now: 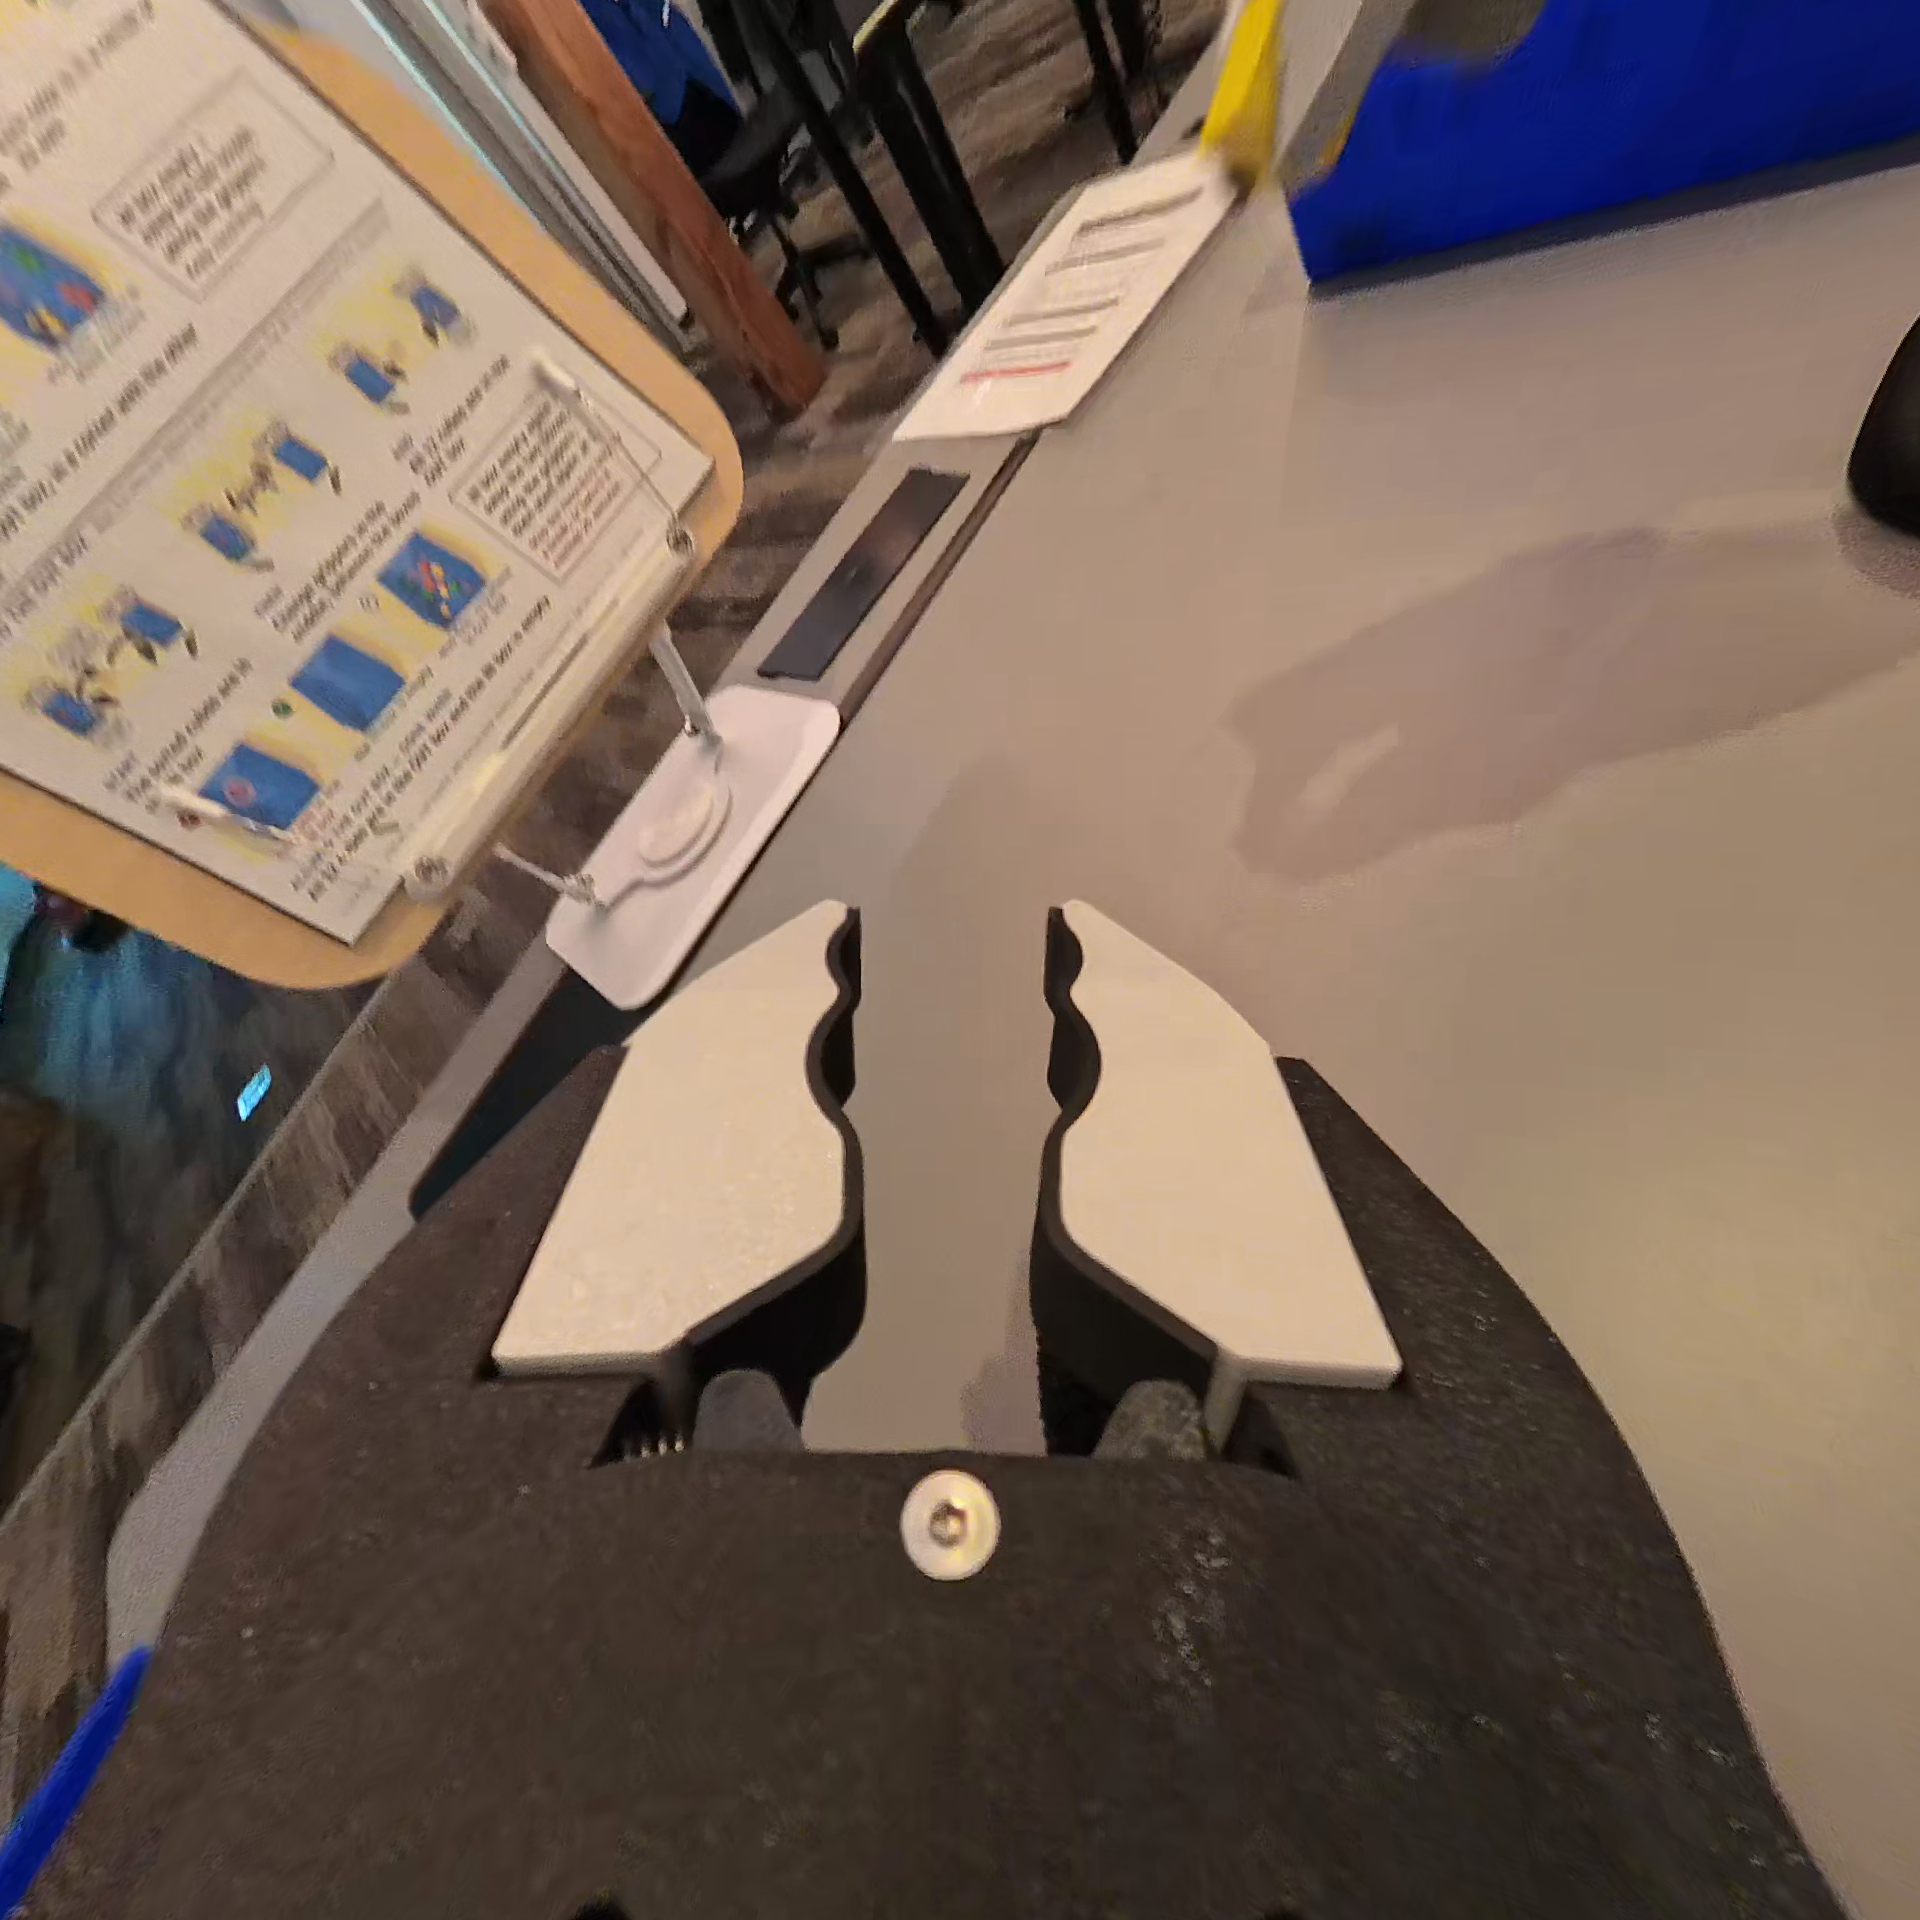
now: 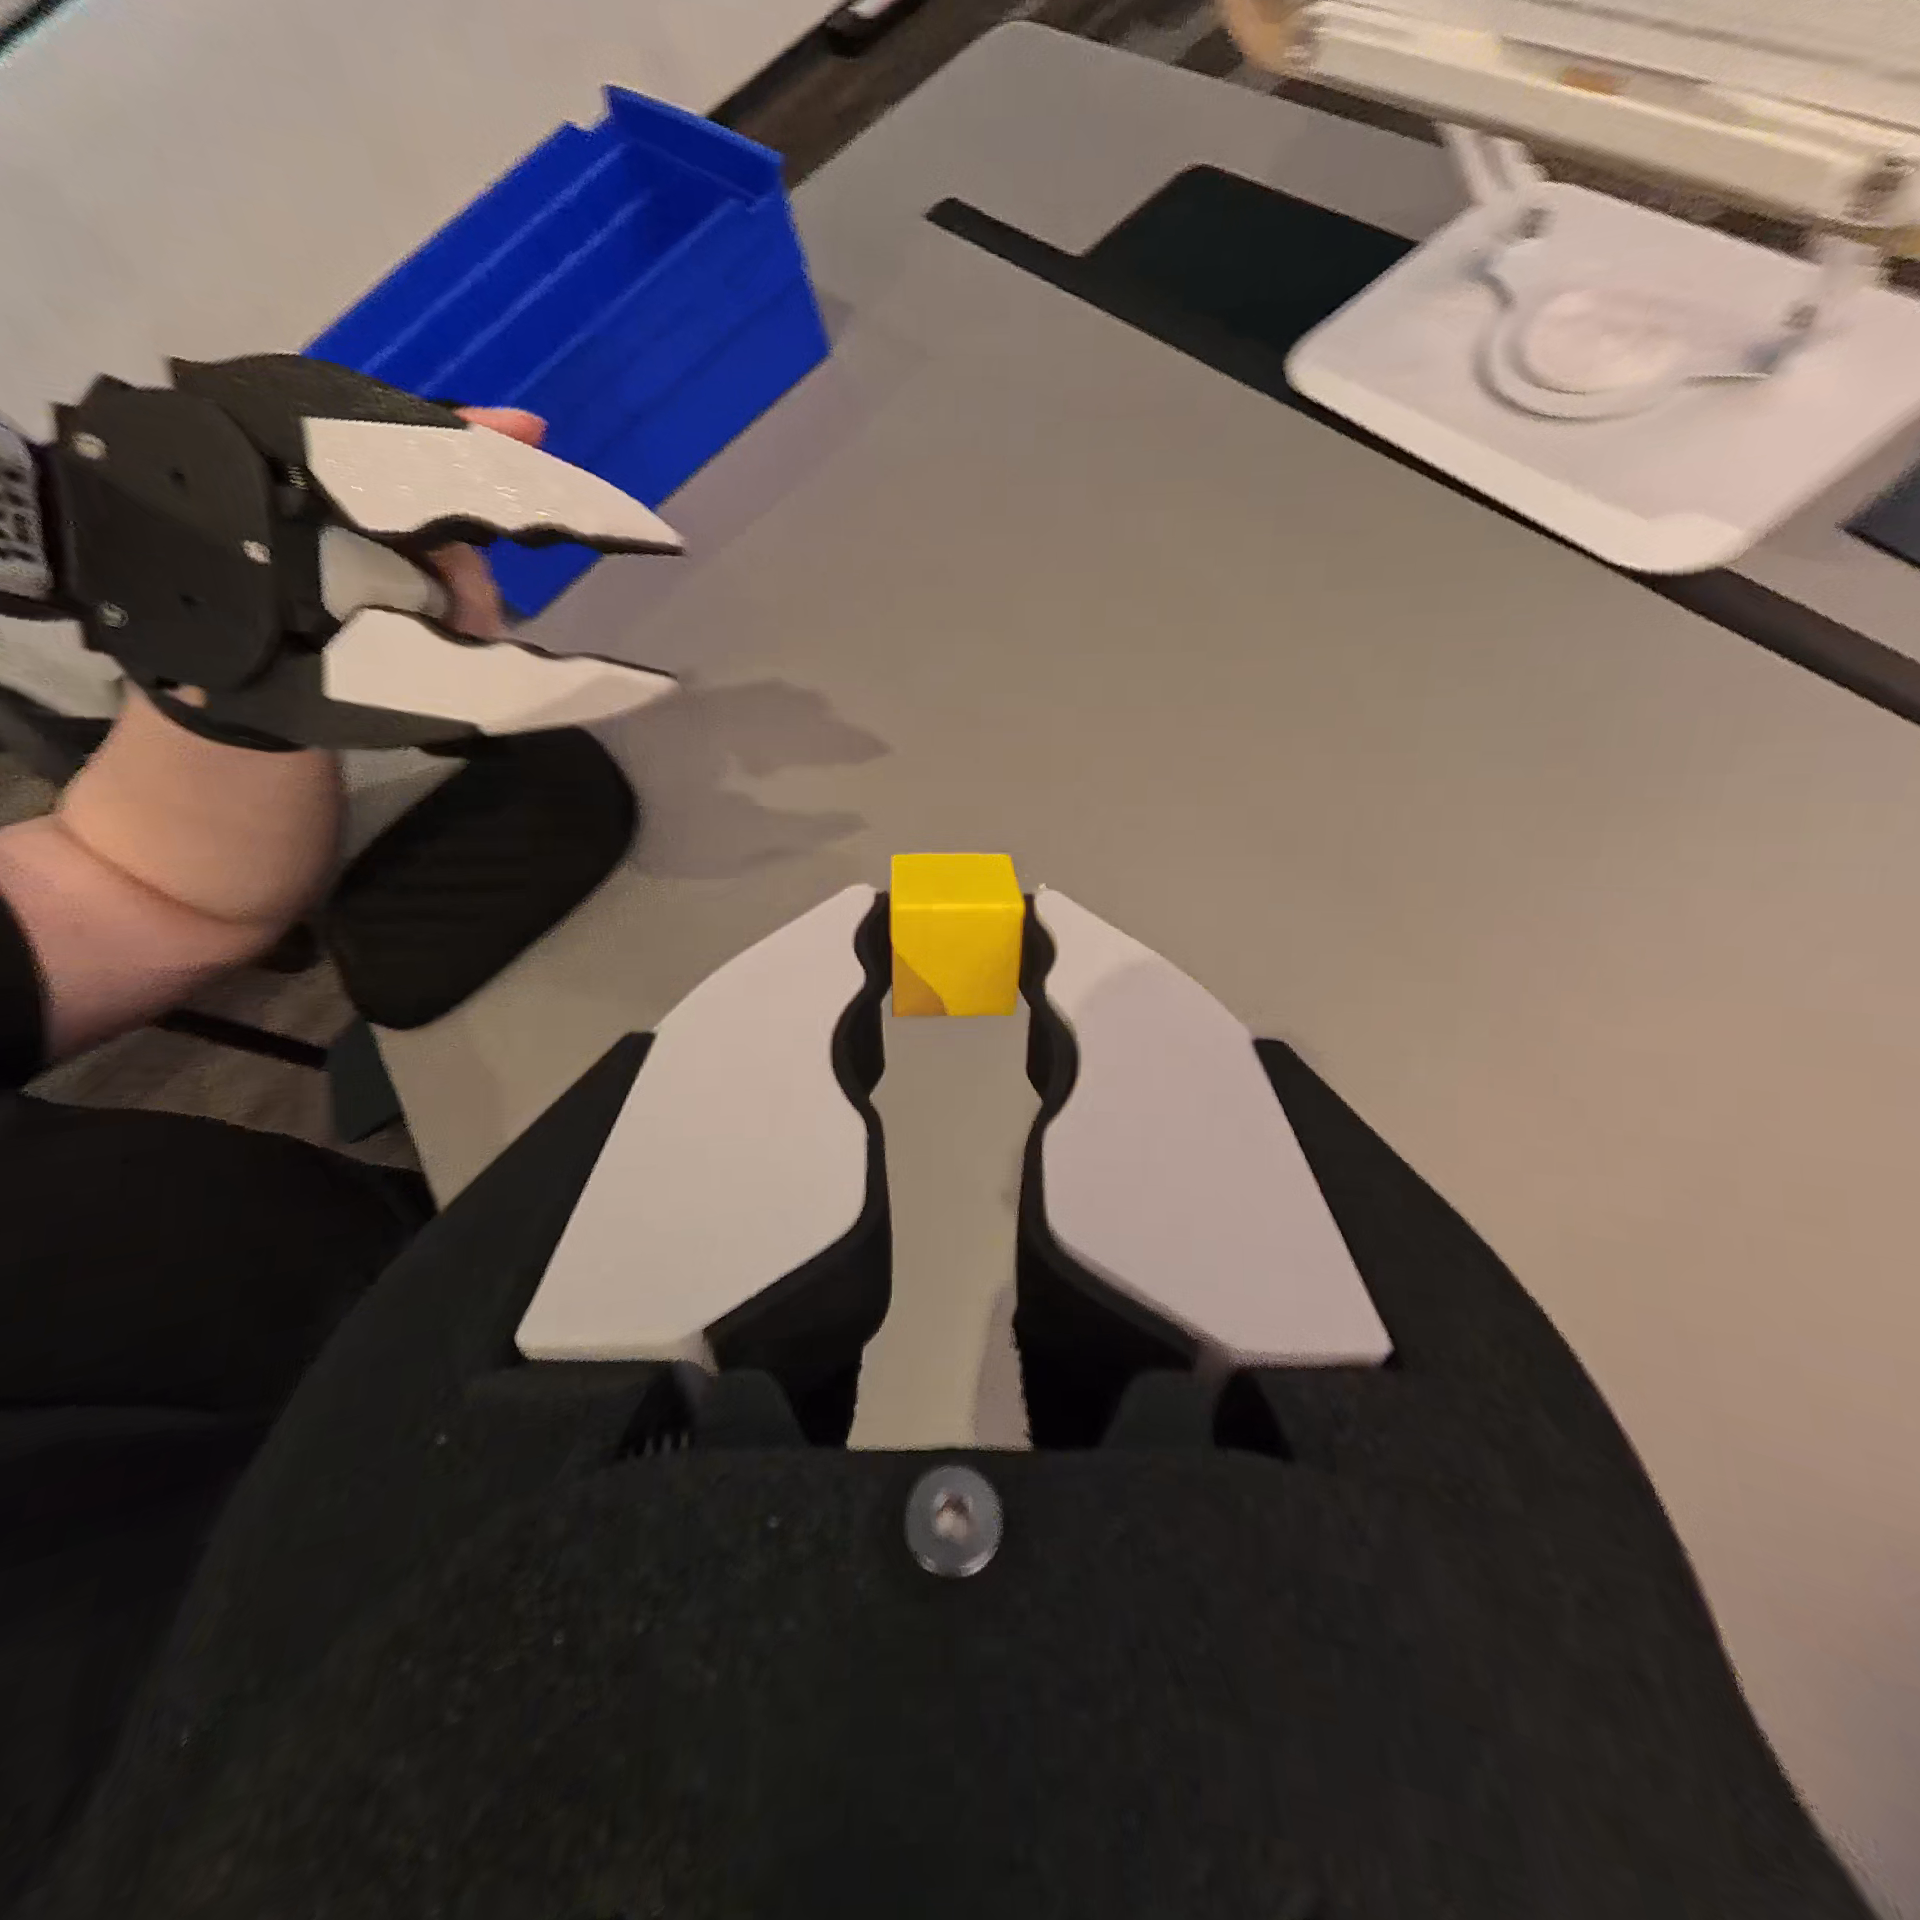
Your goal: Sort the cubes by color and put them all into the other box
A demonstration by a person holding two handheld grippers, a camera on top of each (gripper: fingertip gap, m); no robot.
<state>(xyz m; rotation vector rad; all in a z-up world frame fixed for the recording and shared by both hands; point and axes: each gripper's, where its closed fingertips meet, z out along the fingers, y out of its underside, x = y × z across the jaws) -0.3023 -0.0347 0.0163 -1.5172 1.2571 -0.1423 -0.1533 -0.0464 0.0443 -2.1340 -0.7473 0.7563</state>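
My right gripper [image 2: 951,914] is shut on a small yellow cube [image 2: 951,935] at its fingertips and holds it above the grey table [image 2: 1247,727]. A blue box [image 2: 582,301] stands at the far left of the table, and the part of its inside that shows is empty. My left gripper [image 1: 952,925] is open and empty over the table. It also shows in the right wrist view [image 2: 675,613], held by a hand in front of the blue box. A blue box [image 1: 1610,135] shows at the top right of the left wrist view, with a blurred yellow shape [image 1: 1247,94] beside it.
An instruction board [image 1: 312,468] on a white stand base [image 1: 707,831] sits at the table's left edge; the base also shows in the right wrist view [image 2: 1590,416]. A paper sheet [image 1: 1081,301] lies farther along. A black rounded object [image 1: 1891,436] is at the right edge.
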